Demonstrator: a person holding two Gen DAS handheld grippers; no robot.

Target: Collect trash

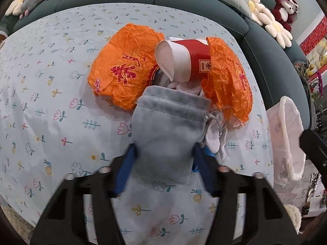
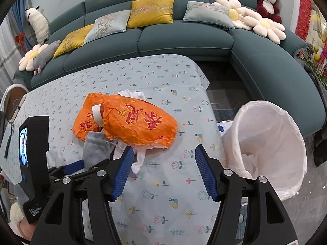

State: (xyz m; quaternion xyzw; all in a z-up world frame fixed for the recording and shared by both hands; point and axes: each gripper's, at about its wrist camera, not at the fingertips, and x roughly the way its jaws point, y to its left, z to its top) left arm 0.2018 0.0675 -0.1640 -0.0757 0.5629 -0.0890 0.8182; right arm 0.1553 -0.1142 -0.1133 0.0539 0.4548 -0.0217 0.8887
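My left tool (image 1: 165,159) had its blue pads pressed on the lower half of the soft grey velvet drawstring pouch (image 1: 167,126), which lay mid-counter against the heap of crumpled orange wrappers (image 1: 122,69) and a red-and-white paper cup (image 1: 184,61). My right tool (image 2: 164,171) hung open and empty over the flowered cloth of the counter (image 2: 163,214), near the edge by the white-lined bin (image 2: 271,147). I judged the plush might slip, or its cord drag the white scraps (image 1: 214,140) off.

I count two orange wrappers (image 1: 124,65), one red paper cup (image 1: 184,59), one grey pouch (image 1: 165,130), one lined bin (image 2: 265,147).
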